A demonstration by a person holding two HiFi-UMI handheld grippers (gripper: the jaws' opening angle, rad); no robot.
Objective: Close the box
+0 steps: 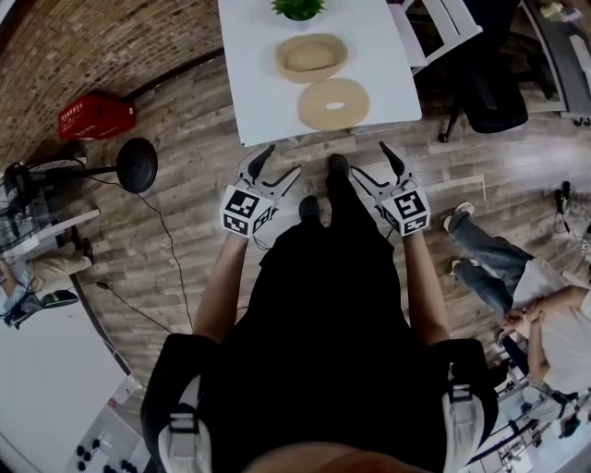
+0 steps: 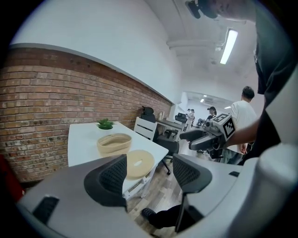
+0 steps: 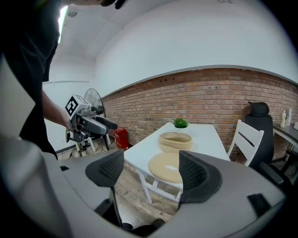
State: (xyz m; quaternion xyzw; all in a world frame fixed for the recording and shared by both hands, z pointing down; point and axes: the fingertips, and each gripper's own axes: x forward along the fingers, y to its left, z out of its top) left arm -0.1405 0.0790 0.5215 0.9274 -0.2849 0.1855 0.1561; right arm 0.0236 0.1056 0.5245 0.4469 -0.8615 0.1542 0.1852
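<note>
Both empty, jaws apart: left tongs (image 1: 283, 159), right tongs (image 1: 368, 157); lid (image 1: 316, 107) beside box (image 1: 311, 58)

Lid (image 1: 320, 107) before box (image 1: 311, 57), plant (image 1: 297, 7) behind, on table (image 1: 254, 92)

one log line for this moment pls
stage: pre-grasp | left hand-held gripper: open, empty | right hand-held gripper: open, empty | box: open | lid: on table beside it

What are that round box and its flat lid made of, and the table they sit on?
The box is matt tan with faint rings round its wall, so perhaps coiled fibre or bent wood; unclear which. The lid has the same matt tan look, likely the same stuff. The table has a smooth, plain white top, probably painted or laminated board.
</note>
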